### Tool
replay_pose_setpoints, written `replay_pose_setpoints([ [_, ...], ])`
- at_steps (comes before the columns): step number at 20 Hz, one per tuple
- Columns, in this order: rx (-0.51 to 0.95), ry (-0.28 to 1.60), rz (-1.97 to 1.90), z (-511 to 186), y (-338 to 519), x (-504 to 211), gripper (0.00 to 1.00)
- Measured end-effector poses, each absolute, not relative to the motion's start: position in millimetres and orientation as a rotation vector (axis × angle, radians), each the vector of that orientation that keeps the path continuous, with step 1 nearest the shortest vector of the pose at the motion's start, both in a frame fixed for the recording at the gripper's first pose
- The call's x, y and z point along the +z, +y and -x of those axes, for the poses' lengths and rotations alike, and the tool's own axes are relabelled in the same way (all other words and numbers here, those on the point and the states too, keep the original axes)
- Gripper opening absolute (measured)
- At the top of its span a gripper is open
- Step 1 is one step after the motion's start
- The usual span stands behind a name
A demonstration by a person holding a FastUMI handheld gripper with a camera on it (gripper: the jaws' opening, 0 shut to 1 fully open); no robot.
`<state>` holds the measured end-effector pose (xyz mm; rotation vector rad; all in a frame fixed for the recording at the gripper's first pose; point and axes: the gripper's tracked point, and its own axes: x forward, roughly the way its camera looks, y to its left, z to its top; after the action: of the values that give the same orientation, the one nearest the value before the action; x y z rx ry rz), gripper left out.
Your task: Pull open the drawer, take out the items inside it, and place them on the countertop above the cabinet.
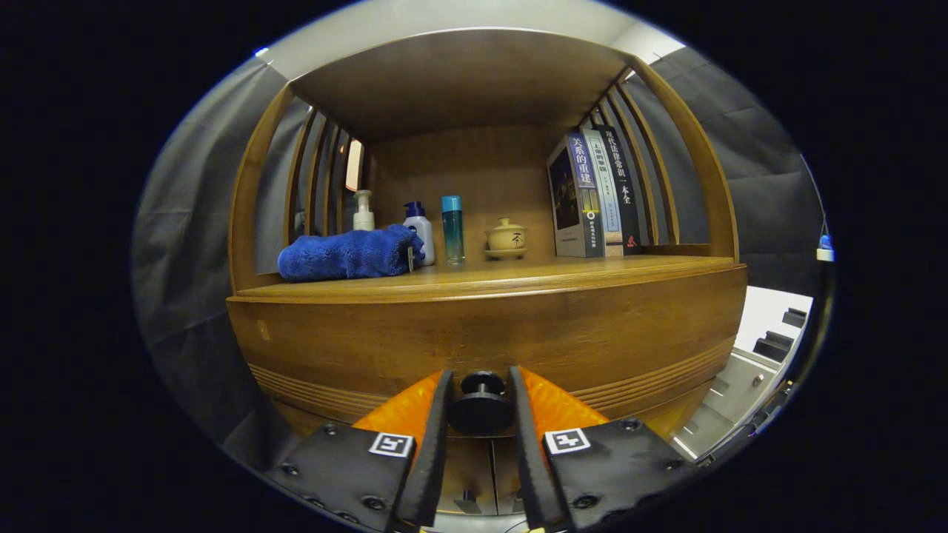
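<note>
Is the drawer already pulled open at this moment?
No, the drawer front sits flush under the countertop, and the gripper has its fingers on either side of the round knob.

Leftmost book [583,194] spine reads 关系的重建 (dark book [624,194] perhaps 一本全).

Lay folded at the shelf's left end: a blue towel [348,254]. Stood behind and beside it: a pump bottle [363,211], a white bottle [420,229], a teal bottle [452,229], a lidded teacup [506,238]. Leaned at right: three books [592,194]
</note>
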<state>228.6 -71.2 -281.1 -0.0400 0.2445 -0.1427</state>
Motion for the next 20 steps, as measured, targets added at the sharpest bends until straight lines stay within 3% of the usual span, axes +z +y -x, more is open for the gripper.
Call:
replay_pose_setpoints([
  [5,-0.134,0.270,0.020,-228,-71,-282,0.42],
  [11,-0.123,0.241,0.005,-198,-66,-272,0.42],
  [13,-0.116,0.251,0.005,-185,-64,-270,0.35],
  [20,-0.104,0.231,0.035,-141,-55,-264,0.35],
])
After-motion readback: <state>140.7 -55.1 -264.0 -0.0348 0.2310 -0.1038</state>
